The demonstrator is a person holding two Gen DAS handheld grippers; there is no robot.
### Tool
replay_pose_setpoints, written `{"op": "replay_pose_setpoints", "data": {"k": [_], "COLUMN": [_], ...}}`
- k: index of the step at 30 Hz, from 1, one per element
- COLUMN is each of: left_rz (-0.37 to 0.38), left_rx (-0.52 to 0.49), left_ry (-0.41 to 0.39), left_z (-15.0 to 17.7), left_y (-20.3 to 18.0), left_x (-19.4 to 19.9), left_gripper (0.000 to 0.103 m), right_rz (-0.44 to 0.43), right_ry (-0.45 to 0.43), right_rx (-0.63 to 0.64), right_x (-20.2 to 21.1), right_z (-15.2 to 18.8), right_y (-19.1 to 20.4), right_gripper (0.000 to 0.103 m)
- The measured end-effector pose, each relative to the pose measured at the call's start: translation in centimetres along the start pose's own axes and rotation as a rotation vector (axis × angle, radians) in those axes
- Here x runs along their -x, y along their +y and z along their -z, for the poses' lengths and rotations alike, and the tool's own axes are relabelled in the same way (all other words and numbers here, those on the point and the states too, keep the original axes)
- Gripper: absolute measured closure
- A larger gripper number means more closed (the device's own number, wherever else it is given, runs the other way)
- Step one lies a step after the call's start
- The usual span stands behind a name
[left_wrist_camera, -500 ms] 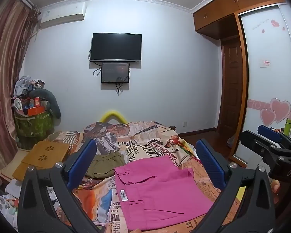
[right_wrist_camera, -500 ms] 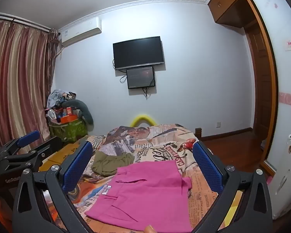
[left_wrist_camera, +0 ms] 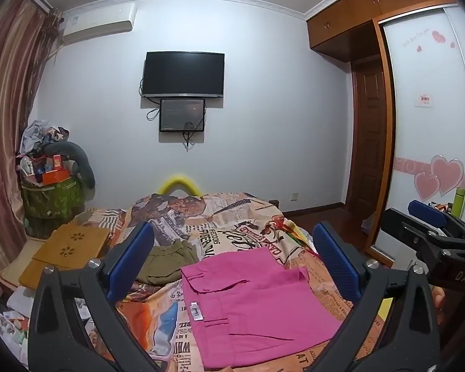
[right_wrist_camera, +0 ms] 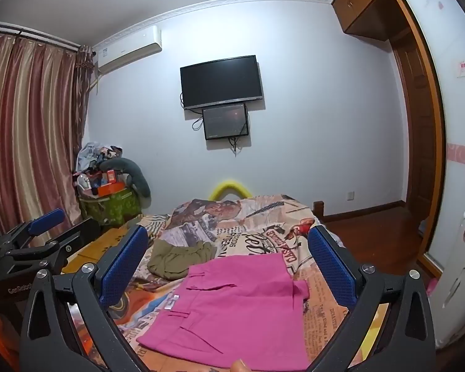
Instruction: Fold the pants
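Note:
Pink pants (left_wrist_camera: 257, 303) (right_wrist_camera: 235, 307) lie folded into a flat rectangle on the bed, waistband and white label toward the left. My left gripper (left_wrist_camera: 232, 260) hovers above and short of them, jaws wide open with nothing between the blue pads. My right gripper (right_wrist_camera: 229, 260) is held the same way, open and empty, above the pants' near side. In the left wrist view the right gripper (left_wrist_camera: 431, 232) shows at the right edge; the left gripper (right_wrist_camera: 43, 232) shows at the left edge of the right wrist view.
An olive green garment (left_wrist_camera: 167, 260) (right_wrist_camera: 179, 259) lies bunched just beyond the pants' left corner. The bed has a newspaper-print cover (left_wrist_camera: 232, 217). A wooden lap board (left_wrist_camera: 68, 248) sits at the left. A green basket (left_wrist_camera: 52, 201) of clutter stands by the curtain. A wardrobe (left_wrist_camera: 431, 124) is at the right.

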State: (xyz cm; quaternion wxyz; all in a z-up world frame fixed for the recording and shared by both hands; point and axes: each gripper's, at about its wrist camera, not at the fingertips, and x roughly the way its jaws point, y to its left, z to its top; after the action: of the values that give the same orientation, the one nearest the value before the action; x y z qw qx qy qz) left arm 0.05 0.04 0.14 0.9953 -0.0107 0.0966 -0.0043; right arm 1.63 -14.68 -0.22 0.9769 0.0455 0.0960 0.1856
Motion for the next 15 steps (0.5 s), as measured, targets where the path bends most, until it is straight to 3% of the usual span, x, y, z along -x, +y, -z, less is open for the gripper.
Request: {"op": "replay_pose_setpoints", "data": {"k": [15], "left_rz": [-0.017], "left_rx": [0.002], "left_ry": [0.007], "left_z": [0.4], "left_y": [0.04], "left_x": [-0.47], "left_gripper": [0.0], "right_rz": [0.003], "right_ry": [0.017], "right_rx": [-0.011], "right_x": [-0.53], "right_z": [0.37], "right_y": [0.19], "right_gripper": [0.0]}}
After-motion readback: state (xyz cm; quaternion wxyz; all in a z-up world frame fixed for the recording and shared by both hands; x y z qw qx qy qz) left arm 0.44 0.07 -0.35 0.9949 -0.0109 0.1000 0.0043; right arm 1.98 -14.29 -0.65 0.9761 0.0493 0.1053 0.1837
